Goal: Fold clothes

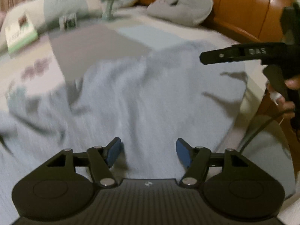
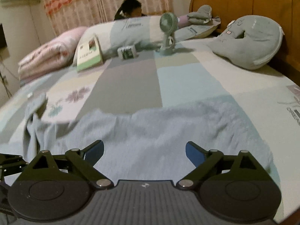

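A pale blue garment (image 1: 140,97) lies rumpled and spread across the near part of the bed, and the right wrist view shows it too (image 2: 168,127). My left gripper (image 1: 149,150) hovers over its near middle, open, with only the cloth below showing in the gap. My right gripper (image 2: 144,148) is open wide above the garment's near edge, with nothing between its blue pads. In the left wrist view a hand holds the right gripper at the garment's right side, and one of its fingers (image 1: 215,56) shows side-on above the cloth. A twisted sleeve (image 2: 33,123) trails to the left.
On the patchwork bedsheet (image 2: 131,86) behind the garment stand a small green fan (image 2: 167,35), a little box (image 2: 127,52) and a green-edged book (image 2: 89,54). A grey cushion (image 2: 249,43) leans on the wooden headboard (image 2: 243,1). A pink quilt (image 2: 46,56) lies far left; a person sits behind the pillows.
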A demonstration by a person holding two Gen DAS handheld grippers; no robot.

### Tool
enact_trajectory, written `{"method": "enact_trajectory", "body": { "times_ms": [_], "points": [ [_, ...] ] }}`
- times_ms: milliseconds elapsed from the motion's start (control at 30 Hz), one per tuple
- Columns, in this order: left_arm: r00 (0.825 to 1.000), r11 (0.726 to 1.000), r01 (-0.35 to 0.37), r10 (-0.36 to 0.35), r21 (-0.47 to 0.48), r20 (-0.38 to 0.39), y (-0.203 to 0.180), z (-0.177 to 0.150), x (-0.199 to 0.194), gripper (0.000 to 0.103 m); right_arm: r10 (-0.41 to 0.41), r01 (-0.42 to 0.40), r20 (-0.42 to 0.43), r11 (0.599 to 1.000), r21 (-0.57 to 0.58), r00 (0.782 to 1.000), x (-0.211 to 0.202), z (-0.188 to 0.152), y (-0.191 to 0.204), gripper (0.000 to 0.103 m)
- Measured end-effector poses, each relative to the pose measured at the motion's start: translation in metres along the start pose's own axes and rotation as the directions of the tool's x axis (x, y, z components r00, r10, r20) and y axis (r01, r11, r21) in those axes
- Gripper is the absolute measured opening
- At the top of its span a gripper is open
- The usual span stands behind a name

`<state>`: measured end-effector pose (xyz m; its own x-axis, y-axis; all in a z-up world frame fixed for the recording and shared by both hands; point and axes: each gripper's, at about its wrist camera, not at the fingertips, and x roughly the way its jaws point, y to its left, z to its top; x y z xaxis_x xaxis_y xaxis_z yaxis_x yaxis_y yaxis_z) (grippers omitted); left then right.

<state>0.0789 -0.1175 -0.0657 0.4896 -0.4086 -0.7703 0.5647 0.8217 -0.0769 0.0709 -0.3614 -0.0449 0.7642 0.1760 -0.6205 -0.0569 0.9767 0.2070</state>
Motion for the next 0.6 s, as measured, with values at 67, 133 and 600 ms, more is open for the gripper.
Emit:
{"method": "enact_trajectory", "body": {
  "times_ms": [67, 133, 600],
  "points": [
    [1.0, 1.0, -0.002, 0.002, -0.009, 0.012, -0.001, -0.008, -0.003, 0.067, -0.012, 0.012, -0.037, 1.0, 0.015, 0.999, 0.005, -0.013, 0.004, 0.097],
    [1.0, 1.0, 0.009, -0.009, -0.019, 0.004, -0.002, -0.011, -0.01, 0.072, -0.019, 0.021, -0.074, 0.999, 0.027, 0.997, 0.01, -0.025, 0.006, 0.098],
    [0.993, 0.971, -0.065, 0.086, -0.229, 0.085, 0.067, -0.03, -0.07, 0.08, -0.119, 0.109, -0.097, 0.989, -0.102, 0.988, 0.024, -0.048, 0.03, 0.103]
  ]
}}
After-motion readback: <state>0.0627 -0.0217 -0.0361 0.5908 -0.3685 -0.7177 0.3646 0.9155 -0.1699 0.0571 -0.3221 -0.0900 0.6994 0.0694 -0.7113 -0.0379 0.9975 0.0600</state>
